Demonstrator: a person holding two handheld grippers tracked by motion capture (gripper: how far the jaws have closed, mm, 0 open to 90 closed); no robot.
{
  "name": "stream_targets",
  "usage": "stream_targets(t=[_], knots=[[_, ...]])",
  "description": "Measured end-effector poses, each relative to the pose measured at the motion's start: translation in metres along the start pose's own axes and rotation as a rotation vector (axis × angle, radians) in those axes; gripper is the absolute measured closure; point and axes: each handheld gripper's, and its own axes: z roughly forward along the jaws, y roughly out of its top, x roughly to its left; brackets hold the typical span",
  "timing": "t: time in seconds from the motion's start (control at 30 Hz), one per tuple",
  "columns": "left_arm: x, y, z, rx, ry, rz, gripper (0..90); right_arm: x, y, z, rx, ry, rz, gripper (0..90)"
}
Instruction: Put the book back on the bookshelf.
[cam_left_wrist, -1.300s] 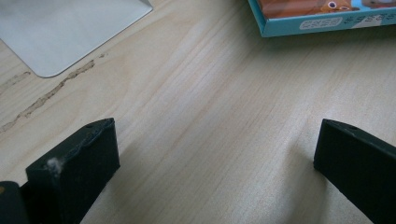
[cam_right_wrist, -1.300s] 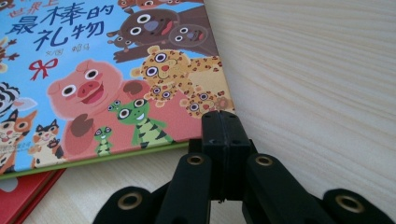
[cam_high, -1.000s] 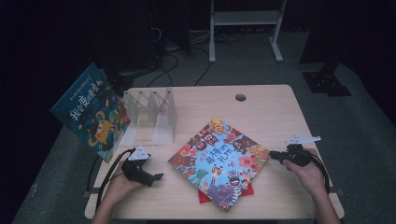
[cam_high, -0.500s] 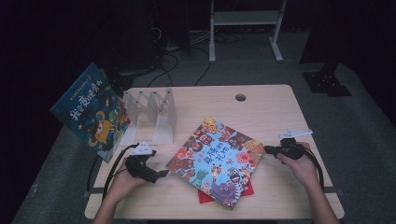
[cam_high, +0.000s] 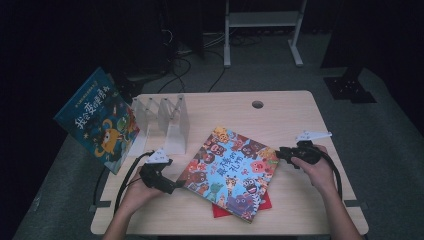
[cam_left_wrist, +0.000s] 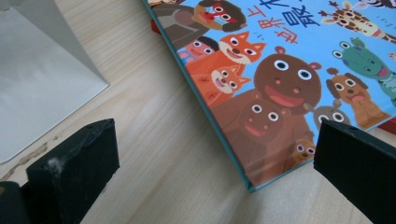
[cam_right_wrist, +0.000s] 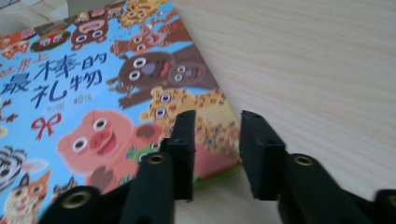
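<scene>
Animal picture book (cam_high: 231, 172) lies flat mid-table (cam_high: 290, 107) on a red book (cam_high: 220, 210). Left hand-held gripper (cam_high: 176, 187), jaws wide, released, flanks its near-left corner. Right hand-held gripper (cam_high: 278, 152), just been opening, corner between jaws, not clenched. One clear file rack (cam_high: 167, 120) behind; one blue book (cam_high: 100, 120) leaning left. Three books total.

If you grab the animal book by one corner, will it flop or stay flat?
The animal book looks like a hardcover: its edge is thick and straight in the left gripper view, so it would probably stay flat. Its cover looks smooth, so it might slip. It rests on a red book, so a push would likely slide it.
</scene>
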Motion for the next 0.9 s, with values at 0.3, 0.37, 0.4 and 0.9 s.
stream_targets(t=[0.3, 0.37, 0.4, 0.9], knots=[[-0.001, 0.005, 0.006, 0.022, -0.012, -0.006, 0.0, -0.005, 0.016, 0.032, 0.027, 0.046, -0.053, 45.9], [0.0, 0.008, 0.008, 0.025, -0.012, -0.007, 0.0, -0.005, 0.015, 0.037, 0.027, 0.067, -0.051, 45.9], [0.001, 0.01, 0.008, 0.031, -0.012, -0.005, 0.0, -0.005, 0.015, 0.037, 0.027, 0.067, -0.051, 45.9], [0.003, 0.027, 0.023, 0.056, -0.039, -0.017, 0.0, -0.004, 0.012, 0.049, 0.008, 0.156, -0.07, 36.2]])
